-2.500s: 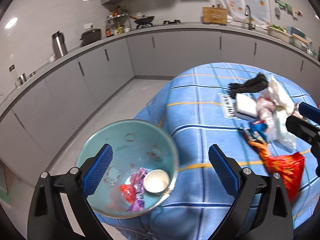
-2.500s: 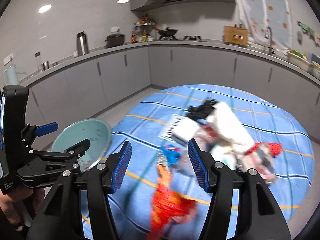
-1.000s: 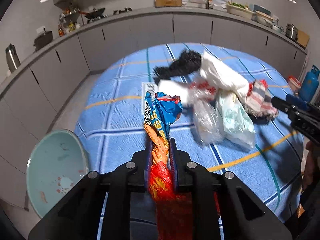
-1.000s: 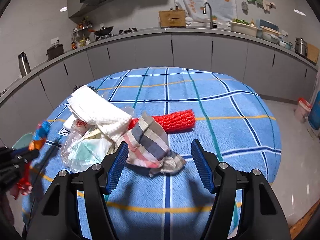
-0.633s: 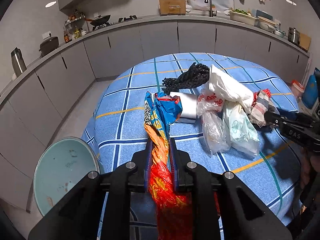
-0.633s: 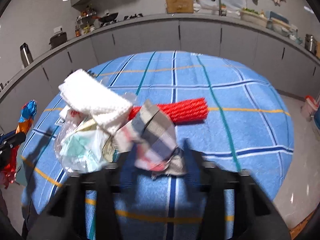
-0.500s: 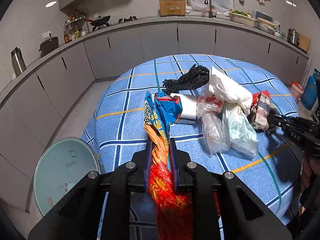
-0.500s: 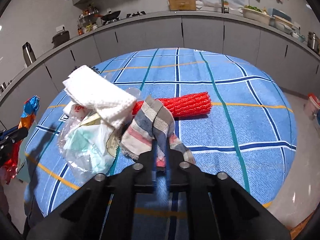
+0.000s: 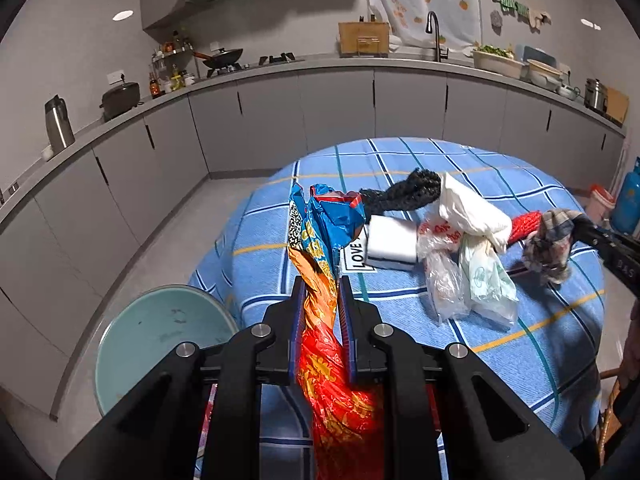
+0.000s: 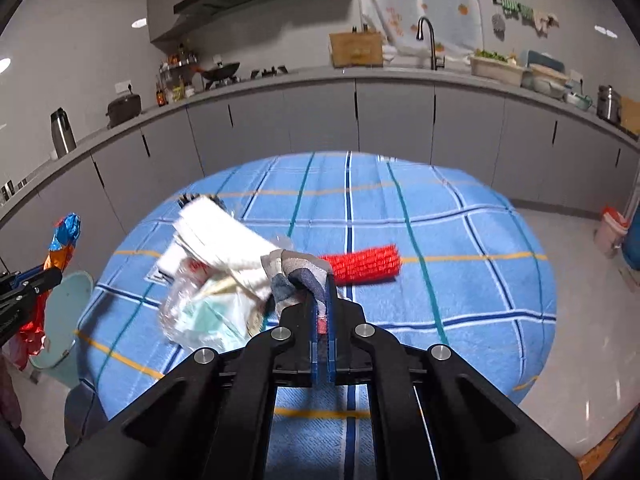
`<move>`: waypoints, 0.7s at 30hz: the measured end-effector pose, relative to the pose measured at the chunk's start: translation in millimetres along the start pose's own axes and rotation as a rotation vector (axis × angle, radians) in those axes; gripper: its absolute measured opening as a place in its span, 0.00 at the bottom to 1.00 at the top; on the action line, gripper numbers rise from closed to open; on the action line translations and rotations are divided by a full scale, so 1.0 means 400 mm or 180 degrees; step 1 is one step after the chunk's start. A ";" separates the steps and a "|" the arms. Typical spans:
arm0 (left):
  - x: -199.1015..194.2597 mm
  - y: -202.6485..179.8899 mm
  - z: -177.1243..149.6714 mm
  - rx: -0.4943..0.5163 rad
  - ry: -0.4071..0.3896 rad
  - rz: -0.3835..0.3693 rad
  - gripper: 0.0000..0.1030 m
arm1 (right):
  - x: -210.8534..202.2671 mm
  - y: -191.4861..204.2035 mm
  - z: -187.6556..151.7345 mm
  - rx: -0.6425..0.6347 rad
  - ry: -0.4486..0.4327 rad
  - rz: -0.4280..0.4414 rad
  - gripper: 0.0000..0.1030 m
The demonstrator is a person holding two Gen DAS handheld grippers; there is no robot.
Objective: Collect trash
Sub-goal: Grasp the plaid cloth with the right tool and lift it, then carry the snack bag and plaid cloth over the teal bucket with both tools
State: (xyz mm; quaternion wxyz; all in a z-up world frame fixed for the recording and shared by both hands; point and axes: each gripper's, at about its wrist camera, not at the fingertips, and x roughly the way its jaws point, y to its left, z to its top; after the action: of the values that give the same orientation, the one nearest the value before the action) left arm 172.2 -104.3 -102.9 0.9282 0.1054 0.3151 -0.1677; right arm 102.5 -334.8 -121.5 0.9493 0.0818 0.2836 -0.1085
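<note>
1. While the left wrist view looks over the tabletop (image 9: 500,344), the left tool (image 9: 323,300) is clenched on a wrapper (image 9: 320,264), red-orange w/ a blue crumpled top; the wrapper runs up from between the pads and hangs below them, off the cloth.
2. Same view: a teal bin (image 9: 160,332) stands on the floor, left of the tabletop edge & beside the left tool.
3. Same view, trash pile at mid tabletop: black net (image 9: 404,194) at the back, white box (image 9: 390,242) on a "LOVE" card, white bag (image 9: 468,210) on top, clear bags (image 9: 472,284) in front.
4. Same view, right edge: the right tool (image 9: 576,228) grips a plaid rag (image 9: 548,244), lifted above the cloth; a red net roll (image 9: 528,224) lies just behind it.
5. Right wrist view: the right tool (image 10: 323,304) has just been closing & now pinches the plaid rag (image 10: 300,276) between its pads, pads nearly touching.
6. Same view: red net roll (image 10: 366,265) lies on the tabletop (image 10: 460,280) just past the rag; white bag (image 10: 224,236) & clear bags (image 10: 200,312) sit left of the tool, blurred.
7. Same view, far left: left tool (image 10: 24,284) w/ wrapper (image 10: 62,240), over the bin (image 10: 64,320).
</note>
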 end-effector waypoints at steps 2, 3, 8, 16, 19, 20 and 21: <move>-0.007 0.010 -0.001 -0.0022 -0.0015 0.0009 0.16 | -0.015 0.005 0.012 0.0004 -0.0071 0.0008 0.04; -0.011 0.016 0.000 -0.0032 -0.0025 0.0017 0.16 | -0.025 0.009 0.020 -0.0007 -0.0111 0.0006 0.04; -0.030 0.047 0.001 -0.0094 -0.0063 0.0068 0.16 | -0.075 0.031 0.054 -0.0033 -0.0302 0.0066 0.04; -0.045 0.124 -0.011 -0.0228 -0.0063 0.0266 0.16 | -0.115 0.111 0.089 -0.0171 -0.0478 0.0313 0.04; -0.053 0.158 -0.017 -0.0283 -0.0064 0.0355 0.16 | -0.115 0.151 0.100 -0.0235 -0.0497 0.0415 0.04; -0.055 0.171 -0.019 -0.0301 -0.0063 0.0386 0.16 | -0.114 0.162 0.103 -0.0249 -0.0501 0.0449 0.04; -0.057 0.179 -0.020 -0.0315 -0.0062 0.0404 0.16 | -0.114 0.171 0.102 -0.0263 -0.0508 0.0475 0.04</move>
State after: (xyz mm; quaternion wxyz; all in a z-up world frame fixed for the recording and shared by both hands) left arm 178.1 -30.4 -88.5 0.9440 0.0775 0.3066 -0.0938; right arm 103.6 -270.3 -56.1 0.9768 0.0545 0.2045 -0.0320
